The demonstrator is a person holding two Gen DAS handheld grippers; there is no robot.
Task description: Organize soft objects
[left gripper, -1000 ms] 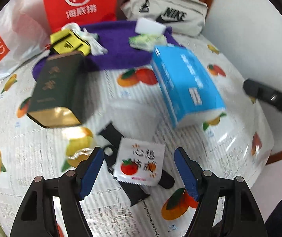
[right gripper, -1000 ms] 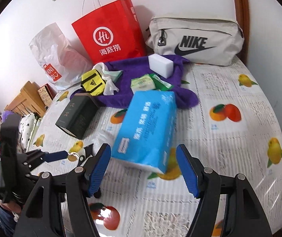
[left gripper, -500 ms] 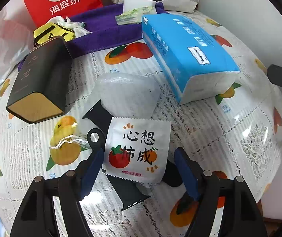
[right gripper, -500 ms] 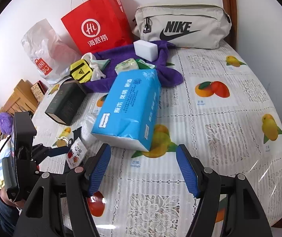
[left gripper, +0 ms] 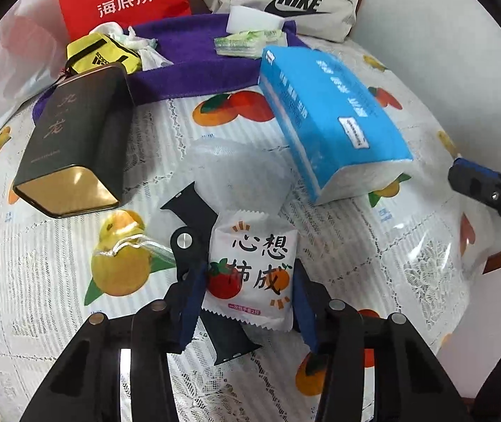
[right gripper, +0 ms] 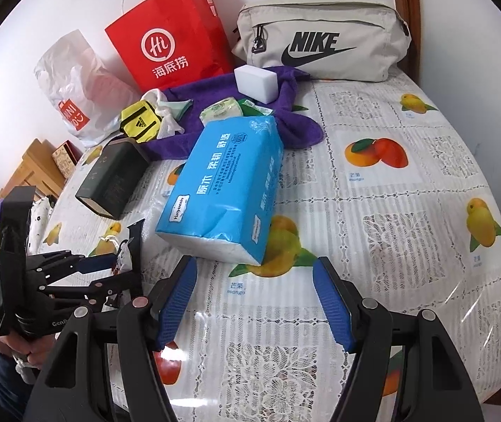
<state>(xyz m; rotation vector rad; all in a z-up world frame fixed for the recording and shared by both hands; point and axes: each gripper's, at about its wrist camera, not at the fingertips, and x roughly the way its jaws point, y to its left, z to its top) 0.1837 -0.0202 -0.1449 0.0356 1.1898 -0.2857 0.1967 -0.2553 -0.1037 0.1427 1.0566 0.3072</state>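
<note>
Covering the counter (right gripper: 408, 190), a glossy fruit-print plastic cloth spreads beneath the wide, empty right gripper (right gripper: 254, 302); the left gripper (left gripper: 247, 295) is closing around a white snack packet (left gripper: 250, 274).

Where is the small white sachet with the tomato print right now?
In the left wrist view, the white sachet sits low and central between the closing left tongs, lying on a black watch strap.

Support surface: table (right gripper: 408, 211) under clear plastic over white lace cloth with fruit prints. Directly on it: blue tissue pack (right gripper: 226, 190), near centre; dark tea tin (left gripper: 75, 147) lying on side, left of pack; black watch strap (left gripper: 194, 225) under white snack sachet (left gripper: 250, 274); purple towel (left gripper: 194, 66) toward rear; red paper bag (right gripper: 169, 31), white plastic bag (right gripper: 75, 88), beige Nike pouch (right gripper: 320, 42) along wall.
</note>
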